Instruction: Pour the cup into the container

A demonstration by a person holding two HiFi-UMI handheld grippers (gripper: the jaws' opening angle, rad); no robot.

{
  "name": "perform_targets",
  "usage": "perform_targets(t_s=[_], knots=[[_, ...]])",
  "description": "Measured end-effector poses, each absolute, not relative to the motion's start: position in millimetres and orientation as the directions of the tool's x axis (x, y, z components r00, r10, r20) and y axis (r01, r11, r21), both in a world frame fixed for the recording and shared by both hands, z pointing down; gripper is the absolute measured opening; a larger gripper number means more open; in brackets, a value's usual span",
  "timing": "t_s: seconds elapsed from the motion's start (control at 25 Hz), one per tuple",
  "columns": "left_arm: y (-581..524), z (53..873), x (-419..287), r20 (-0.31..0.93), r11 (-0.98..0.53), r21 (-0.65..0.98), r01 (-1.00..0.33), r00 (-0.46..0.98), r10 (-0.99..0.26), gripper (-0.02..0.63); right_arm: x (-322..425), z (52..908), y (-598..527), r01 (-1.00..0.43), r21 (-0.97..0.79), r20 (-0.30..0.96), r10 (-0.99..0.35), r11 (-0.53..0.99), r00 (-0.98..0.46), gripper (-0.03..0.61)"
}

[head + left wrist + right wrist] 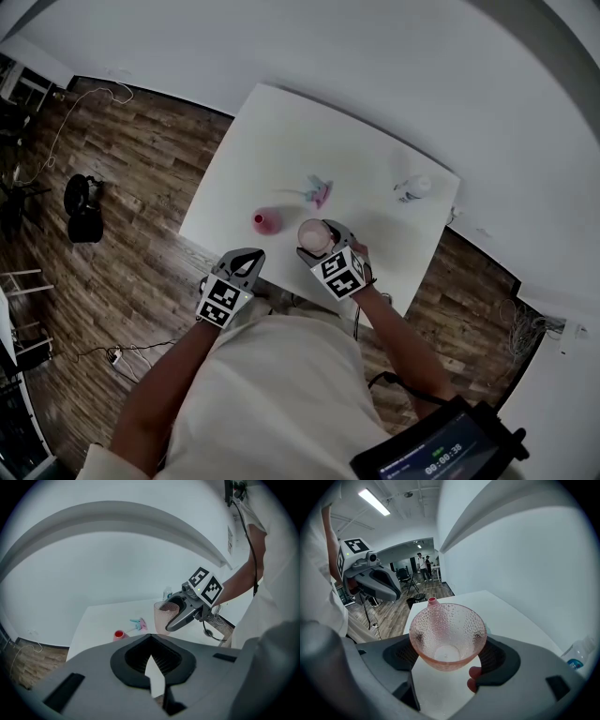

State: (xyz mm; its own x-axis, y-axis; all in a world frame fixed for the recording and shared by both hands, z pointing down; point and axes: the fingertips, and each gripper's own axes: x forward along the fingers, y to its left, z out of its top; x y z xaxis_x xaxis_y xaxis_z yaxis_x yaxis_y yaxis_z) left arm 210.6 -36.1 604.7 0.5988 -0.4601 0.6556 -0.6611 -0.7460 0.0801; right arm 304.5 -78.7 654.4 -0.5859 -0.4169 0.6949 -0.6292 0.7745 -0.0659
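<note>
Over white table [281, 141], right tool [322, 241] holds cup [447, 637] upright.

The table [281, 131] is open along its far side. Obstacles: red container [265, 221], pink-teal object [319, 191], bottle [413, 187], well apart, wide gaps between.

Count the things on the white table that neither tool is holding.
3: a small red container by the near edge, a pink and teal item mid-table, and a clear bottle by the right edge. The held cup may hide others.
</note>
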Motion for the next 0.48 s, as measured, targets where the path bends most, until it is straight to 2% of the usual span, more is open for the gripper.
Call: perform_targets(t_s=[0.48], knots=[[-18.4, 620.6, 203.0, 0.698, -0.741, 0.082, -0.667, 0.569, -0.435, 0.009, 320.5, 694.7, -64.7, -0.621, -0.026, 0.721, -0.415, 0.784, -0.555, 0.374]])
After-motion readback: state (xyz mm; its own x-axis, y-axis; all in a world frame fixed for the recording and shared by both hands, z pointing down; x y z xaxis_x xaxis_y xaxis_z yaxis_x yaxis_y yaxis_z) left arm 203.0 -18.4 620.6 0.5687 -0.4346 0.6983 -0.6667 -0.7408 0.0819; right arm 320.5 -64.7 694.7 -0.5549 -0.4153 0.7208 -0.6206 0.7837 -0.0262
